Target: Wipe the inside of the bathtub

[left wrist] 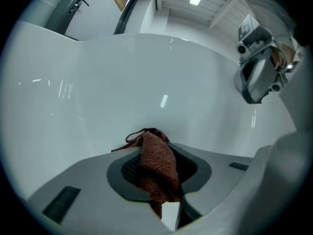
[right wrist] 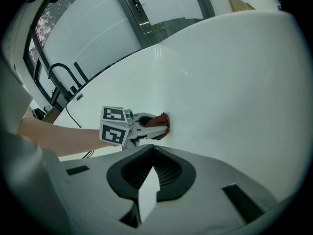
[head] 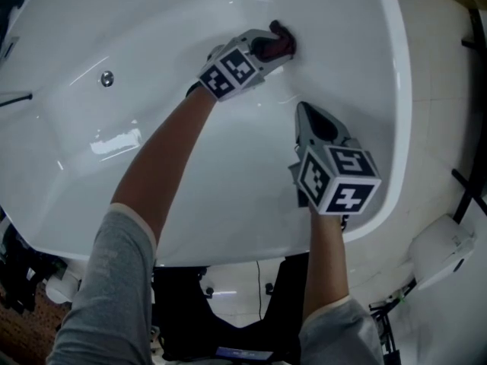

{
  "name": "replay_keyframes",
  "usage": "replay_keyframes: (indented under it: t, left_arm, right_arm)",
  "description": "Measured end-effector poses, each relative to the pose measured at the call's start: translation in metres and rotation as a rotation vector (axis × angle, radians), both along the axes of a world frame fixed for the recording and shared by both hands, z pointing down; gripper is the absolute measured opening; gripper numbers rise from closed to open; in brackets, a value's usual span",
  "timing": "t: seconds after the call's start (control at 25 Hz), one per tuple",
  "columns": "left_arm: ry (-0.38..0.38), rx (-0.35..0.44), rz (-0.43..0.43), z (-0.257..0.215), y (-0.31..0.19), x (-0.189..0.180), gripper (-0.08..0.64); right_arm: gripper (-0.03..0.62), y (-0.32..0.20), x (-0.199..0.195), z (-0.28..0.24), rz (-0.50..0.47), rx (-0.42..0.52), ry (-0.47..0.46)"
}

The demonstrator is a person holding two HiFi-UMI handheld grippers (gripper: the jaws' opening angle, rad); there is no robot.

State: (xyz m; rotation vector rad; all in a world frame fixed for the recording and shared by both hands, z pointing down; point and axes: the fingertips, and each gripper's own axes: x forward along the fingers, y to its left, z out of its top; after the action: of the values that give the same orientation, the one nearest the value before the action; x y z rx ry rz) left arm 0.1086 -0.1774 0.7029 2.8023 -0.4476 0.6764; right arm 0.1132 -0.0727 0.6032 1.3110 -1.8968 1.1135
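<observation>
The bathtub (head: pixel 152 21) lies below us, white and glossy, with a round metal fitting (head: pixel 106 78) set in its inner surface. We take this fitting as the reference point.

The dark red cloth (head: pixel 280 41) sits well apart from the fitting, on the inner wall to its right as the head view shows it. The cloth touches that wall. The left tongs (head: pixel 268 50) are clenched on the cloth. The left gripper view shows the fabric bunched between the two jaws, with its front edge against the white surface.

The right tongs (head: pixel 306 114) hover farther from the fitting than the cloth does, toward the near rim of the bathtub. We cannot tell whether they touch the surface. Their jaws are closed on nothing: the right gripper view shows the tips together and no item between them.

Progress: we judge the wiping step to be under way, since the cloth is in contact with the wall. The surface shows only light reflections. No dirt, streak or wet track marks out a wiped zone, so we cannot tell how much is finished. We treat the floor around the fitting and the walls beyond it as left to wipe.
</observation>
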Motion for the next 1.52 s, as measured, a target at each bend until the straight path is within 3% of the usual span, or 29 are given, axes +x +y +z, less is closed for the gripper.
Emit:
replay_keyframes:
  t: [0.2, 0.56, 0.76, 0.92, 1.16, 1.4, 1.52]
  left_arm:
    - [0.03, -0.019, 0.002, 0.002, -0.004, -0.002, 0.103]
    - [-0.008, -0.053, 0.156, 0.039, 0.086, 0.016, 0.103]
    - [-0.024, -0.018, 0.085, 0.048, 0.053, 0.001, 0.103]
    - [-0.062, -0.007, -0.034, 0.053, 0.0, -0.02, 0.103]
    - [-0.037, -0.026, -0.055, 0.057, -0.009, -0.024, 0.101]
    - [-0.065, -0.071, 0.088, 0.086, 0.067, -0.006, 0.101]
    - [-0.082, -0.075, 0.117, 0.095, 0.086, -0.004, 0.101]
  right_arm:
    - [0.009, -0.002, -0.007, 0.015, -0.011, -0.034, -0.003]
    - [0.009, -0.007, -0.011, 0.026, -0.049, -0.05, 0.012]
    - [0.009, -0.007, -0.016, 0.03, -0.059, -0.048, 0.009]
    - [0.009, -0.011, -0.018, 0.034, -0.063, -0.048, 0.012]
    - [0.009, -0.023, -0.025, 0.038, -0.096, -0.059, 0.034]
    - [0.009, -0.033, -0.029, 0.037, -0.13, -0.07, 0.045]
    - [0.009, -0.035, -0.035, 0.037, -0.147, -0.072, 0.039]
